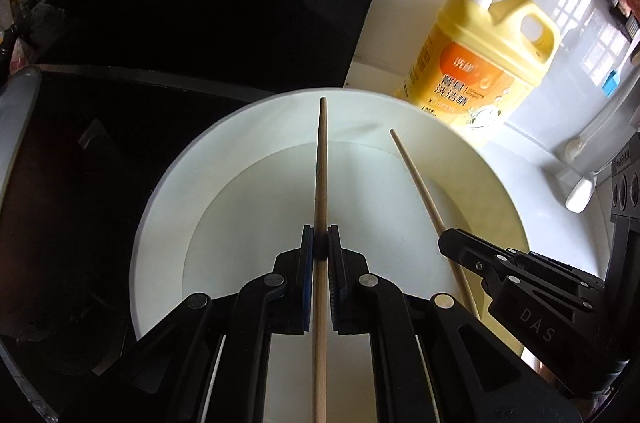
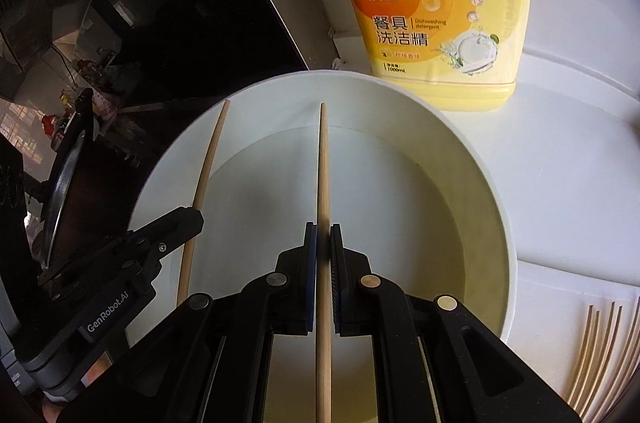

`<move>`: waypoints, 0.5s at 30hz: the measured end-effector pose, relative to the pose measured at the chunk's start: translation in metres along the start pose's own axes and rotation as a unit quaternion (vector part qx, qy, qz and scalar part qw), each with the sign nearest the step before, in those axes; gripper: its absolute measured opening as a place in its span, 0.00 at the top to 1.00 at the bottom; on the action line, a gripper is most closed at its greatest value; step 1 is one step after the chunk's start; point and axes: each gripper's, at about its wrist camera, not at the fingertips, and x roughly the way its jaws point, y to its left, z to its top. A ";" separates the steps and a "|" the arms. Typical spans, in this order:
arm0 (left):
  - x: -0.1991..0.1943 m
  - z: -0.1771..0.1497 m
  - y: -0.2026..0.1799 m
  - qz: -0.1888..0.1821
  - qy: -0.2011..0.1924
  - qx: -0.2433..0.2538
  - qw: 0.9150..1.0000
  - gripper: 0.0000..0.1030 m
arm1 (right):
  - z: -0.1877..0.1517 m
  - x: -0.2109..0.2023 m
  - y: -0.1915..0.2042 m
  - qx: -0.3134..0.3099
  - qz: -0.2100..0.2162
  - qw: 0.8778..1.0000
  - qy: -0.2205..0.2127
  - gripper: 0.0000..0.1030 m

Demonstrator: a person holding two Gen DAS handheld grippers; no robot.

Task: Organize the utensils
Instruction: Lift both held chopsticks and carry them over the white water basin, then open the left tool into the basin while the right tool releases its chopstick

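two wooden chopsticks (image 1: 321,159) (image 2: 323,163), one per gripper, above white bowl (image 1: 168,183)

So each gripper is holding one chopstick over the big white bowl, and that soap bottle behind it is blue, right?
Almost. The left gripper and right gripper each hold one chopstick above the white bowl, but the soap bottle is yellow with an orange label, not blue. The right wrist view shows it most clearly.
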 end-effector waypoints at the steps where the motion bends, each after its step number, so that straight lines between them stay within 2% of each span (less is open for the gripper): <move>1: 0.002 0.000 0.000 0.000 0.002 0.001 1.000 0.93 | 0.000 0.002 0.000 0.003 0.000 1.000 0.003 0.94; 9: 0.026 -0.001 -0.004 0.011 0.032 0.010 0.999 0.93 | 0.000 0.017 -0.003 0.009 -0.012 1.000 0.016 0.94; 15: 0.034 -0.003 -0.003 0.034 0.050 0.016 0.998 0.92 | 0.000 0.022 -0.005 0.015 -0.017 0.999 0.023 0.93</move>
